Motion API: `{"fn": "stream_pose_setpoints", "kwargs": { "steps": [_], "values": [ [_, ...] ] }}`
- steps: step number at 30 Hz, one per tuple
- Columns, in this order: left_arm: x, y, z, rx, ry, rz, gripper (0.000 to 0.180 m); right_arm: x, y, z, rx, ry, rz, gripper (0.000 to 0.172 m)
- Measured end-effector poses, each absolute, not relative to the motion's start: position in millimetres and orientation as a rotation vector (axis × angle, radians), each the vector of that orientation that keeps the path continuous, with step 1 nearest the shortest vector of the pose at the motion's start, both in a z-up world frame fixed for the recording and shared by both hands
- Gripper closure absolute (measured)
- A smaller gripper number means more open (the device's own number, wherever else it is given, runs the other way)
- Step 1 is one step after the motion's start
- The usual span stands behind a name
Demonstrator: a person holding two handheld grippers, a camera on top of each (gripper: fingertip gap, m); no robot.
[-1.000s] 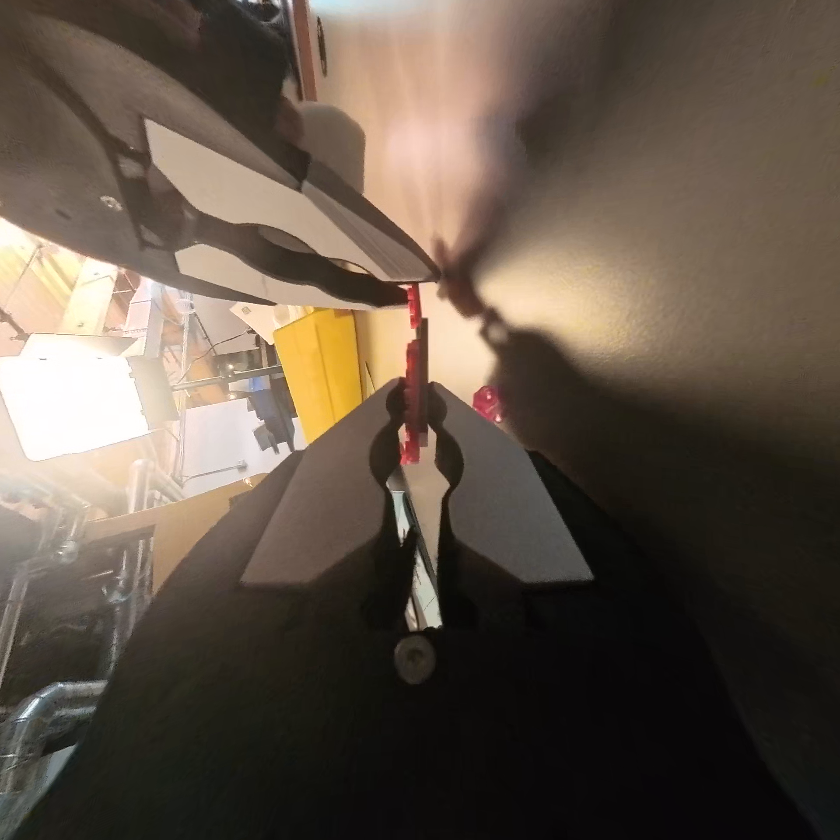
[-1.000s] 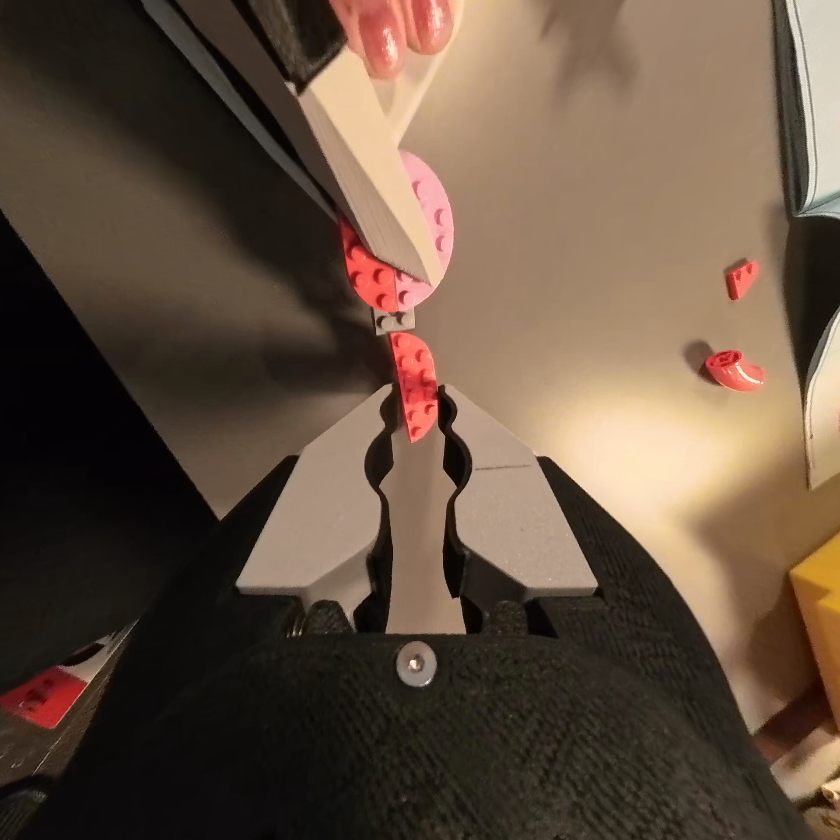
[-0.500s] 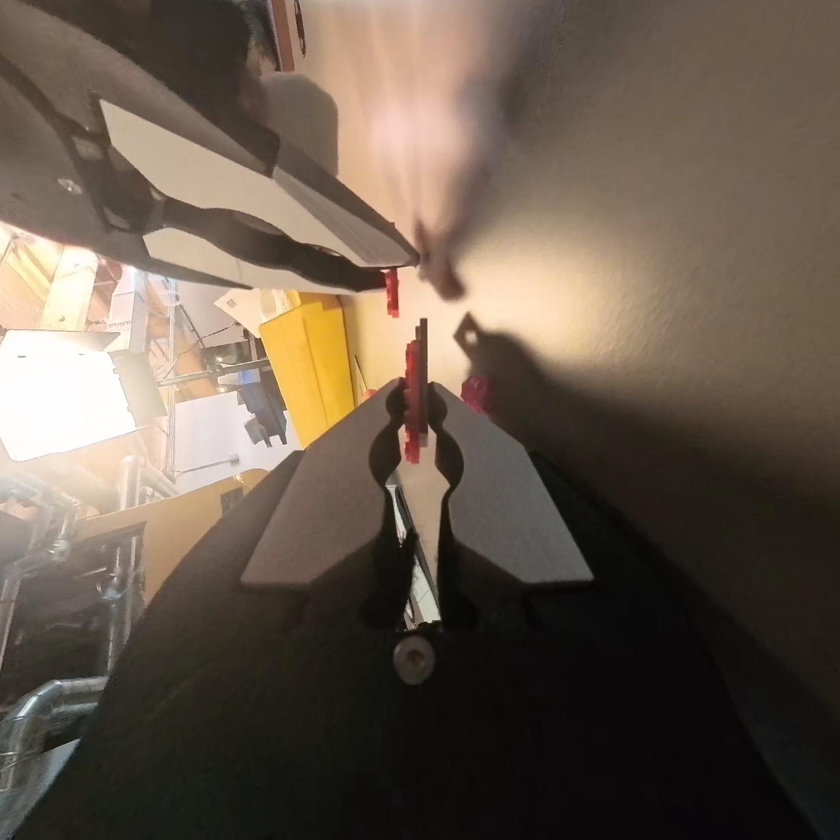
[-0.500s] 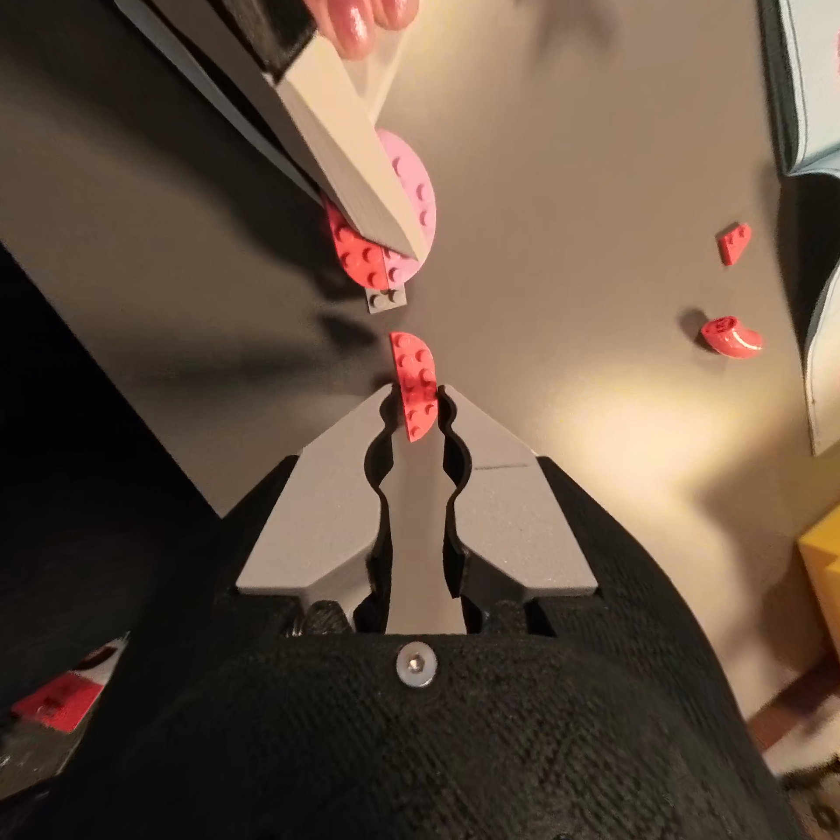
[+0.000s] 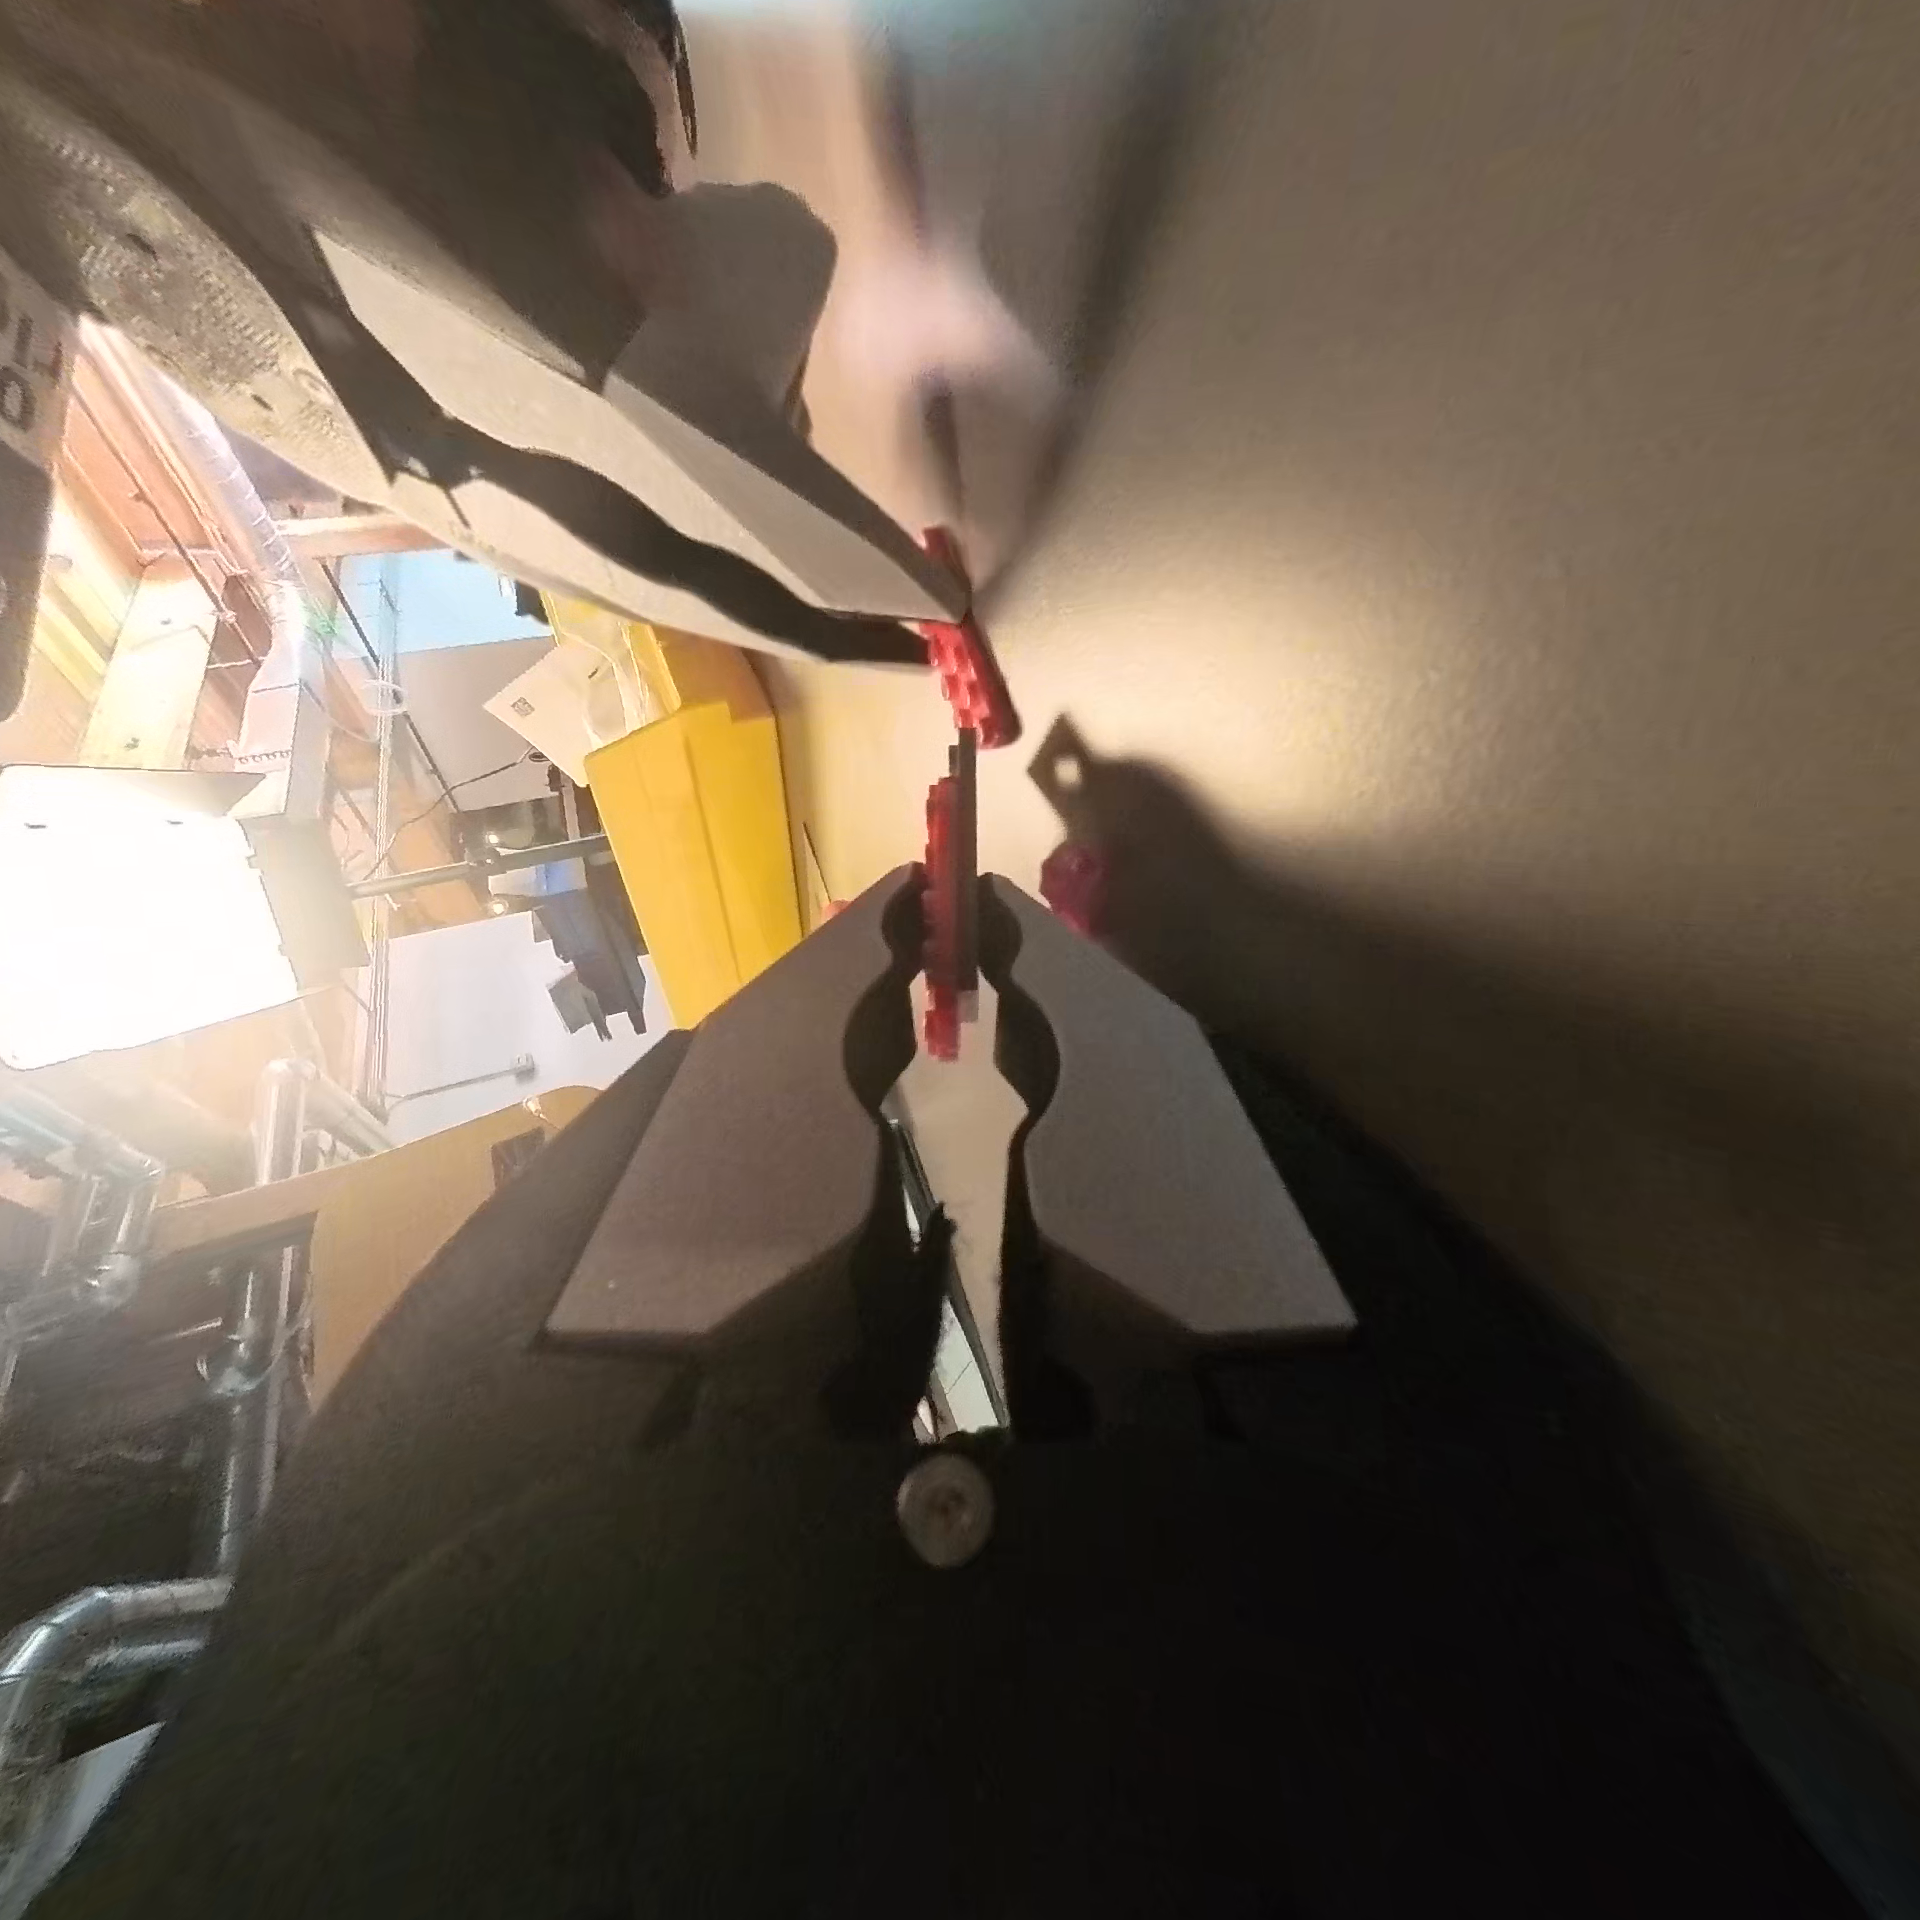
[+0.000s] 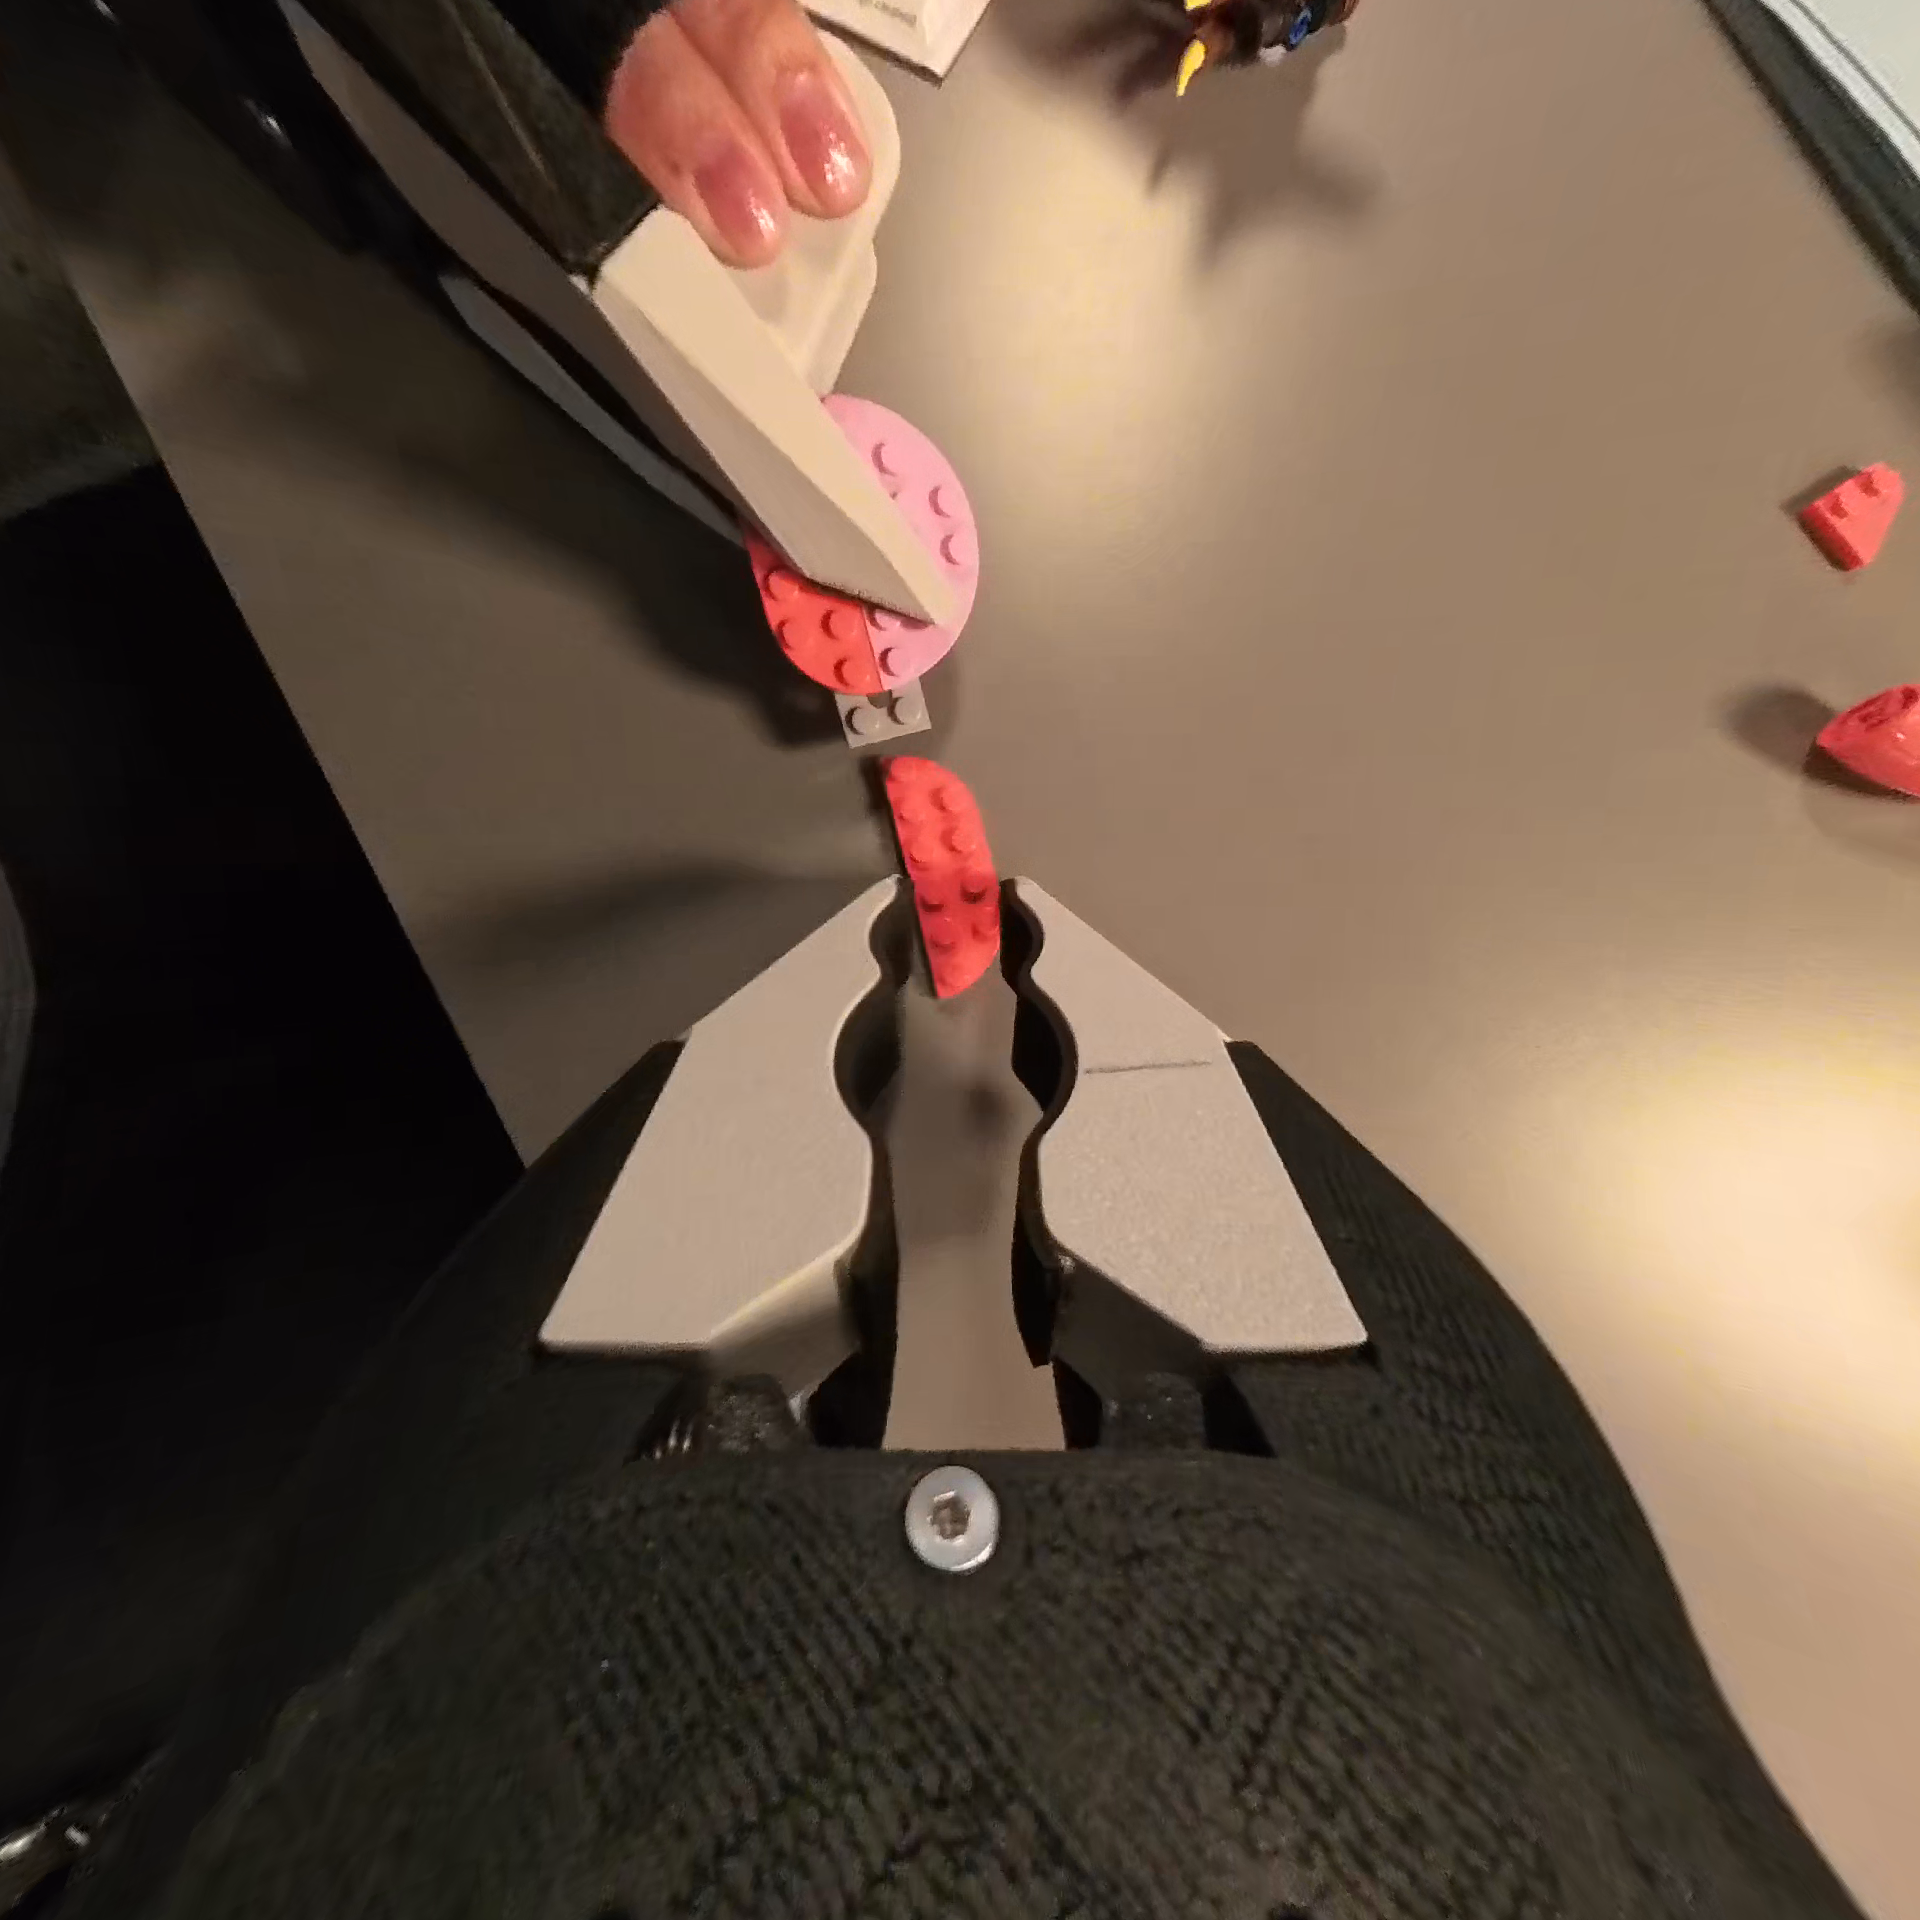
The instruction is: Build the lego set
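Your right gripper (image 6: 954,914) pinches a red half-round studded plate (image 6: 943,883) by its two edges, both fingertips pressed on it, the plate held above the counter (image 6: 1351,727) with its far end pointing at the other assembly. Just beyond that end, apart by a narrow gap, sits a small grey two-stud plate (image 6: 883,719) that sticks out from under a round disc, half red (image 6: 816,623) and half pink (image 6: 925,499).

Your left gripper (image 5: 951,914) clamps that disc assembly (image 5: 951,883) by its flat faces, seen edge-on in its own view; in the right wrist view its pale finger (image 6: 790,447) lies across the disc, with your fingertips (image 6: 748,156) resting on the gripper's body.

Farther right on the counter lie a small red wedge plate (image 6: 1855,514) and a red curved piece (image 6: 1881,740), well apart from both grippers. A yellow bin (image 5: 691,831) stands past the counter's edge in the left wrist view.
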State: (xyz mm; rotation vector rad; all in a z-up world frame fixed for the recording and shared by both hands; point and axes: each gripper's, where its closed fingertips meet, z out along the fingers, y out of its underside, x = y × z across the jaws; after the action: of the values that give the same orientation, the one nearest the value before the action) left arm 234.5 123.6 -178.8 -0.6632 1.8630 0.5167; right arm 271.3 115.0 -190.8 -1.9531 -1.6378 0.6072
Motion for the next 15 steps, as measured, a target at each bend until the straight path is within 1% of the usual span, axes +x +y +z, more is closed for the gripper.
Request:
{"fn": "stream_pose_setpoints", "kwargs": {
  "steps": [3,7,15],
  "values": [
    [232.4,125.0,-179.6,-0.674,1.866,0.508,0.173,271.0,120.4,-187.9,-1.936,-1.58,0.61,0.159],
    [231.2,126.5,-180.4,-0.686,1.863,0.499,0.174,263.2,117.4,-176.0,-1.889,-1.455,0.772,0.159],
    [231.9,126.2,-180.9,-0.696,1.86,0.486,0.173,260.3,111.9,-183.4,-1.868,-1.489,0.752,0.159]
  ]
}}
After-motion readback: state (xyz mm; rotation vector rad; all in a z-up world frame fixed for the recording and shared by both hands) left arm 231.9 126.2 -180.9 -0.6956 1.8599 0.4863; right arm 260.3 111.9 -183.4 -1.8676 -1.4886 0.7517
